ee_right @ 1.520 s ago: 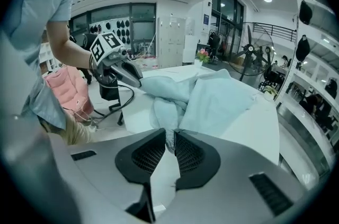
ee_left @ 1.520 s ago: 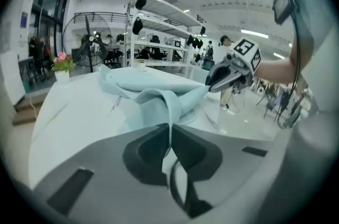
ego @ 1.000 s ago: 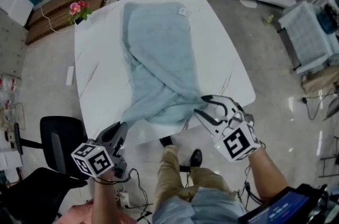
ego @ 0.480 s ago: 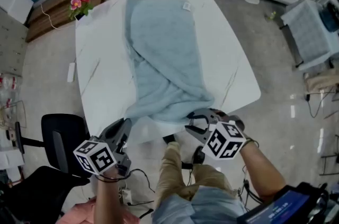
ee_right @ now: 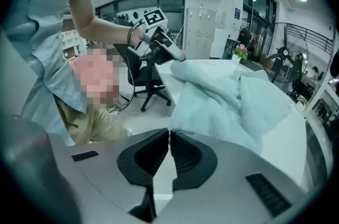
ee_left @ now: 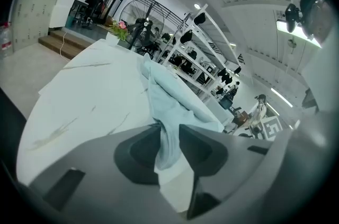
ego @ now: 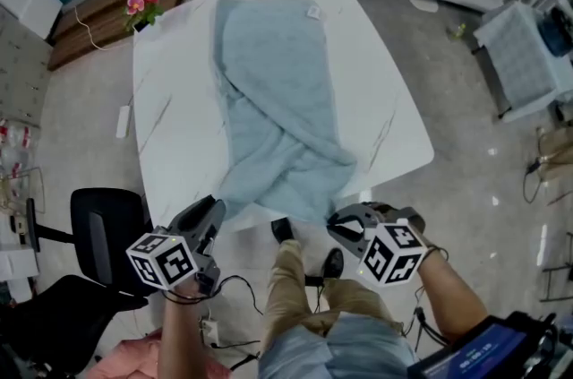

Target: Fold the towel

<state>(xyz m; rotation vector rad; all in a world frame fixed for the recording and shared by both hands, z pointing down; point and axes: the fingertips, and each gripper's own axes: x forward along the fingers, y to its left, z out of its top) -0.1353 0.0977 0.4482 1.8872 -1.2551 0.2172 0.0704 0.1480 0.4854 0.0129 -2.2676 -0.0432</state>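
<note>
Setting up the grab, by my read, not folding yet.

White table (ego: 170, 126): the towel (ego: 277, 90) runs lengthwise down the middle. Its far end lies flat near the far edge. The middle is rumpled, with one side flopped diagonally over the other. The near end is bunched and droops over the near edge.

Left gripper (ego: 213, 211) is at the towel's near-left corner. Its jaws have just been opening. A fold of that corner hangs in the gap between the pads, and in its own view it looks loose rather than clamped.

Right gripper (ego: 338, 227) is at the near edge, just beside the towel's near-right corner. Its jaws have just been closing and are pressed together. No cloth shows between the pads, and the tips sit right at the hem. Can't tell if a sliver of hem is nipped.

Small white label (ego: 313, 10) sits at the towel's far-right corner.

Next, my judgement: neither near corner looks secured.
- Left should close on its corner.
- Right should spread its jaws, push further onto the cloth and pinch properly.
- Then draw the two near corners apart to take out the diagonal flop before carrying the near end to the far end.

Risk: lifting on a weak pinch drops a corner off the table.
</note>
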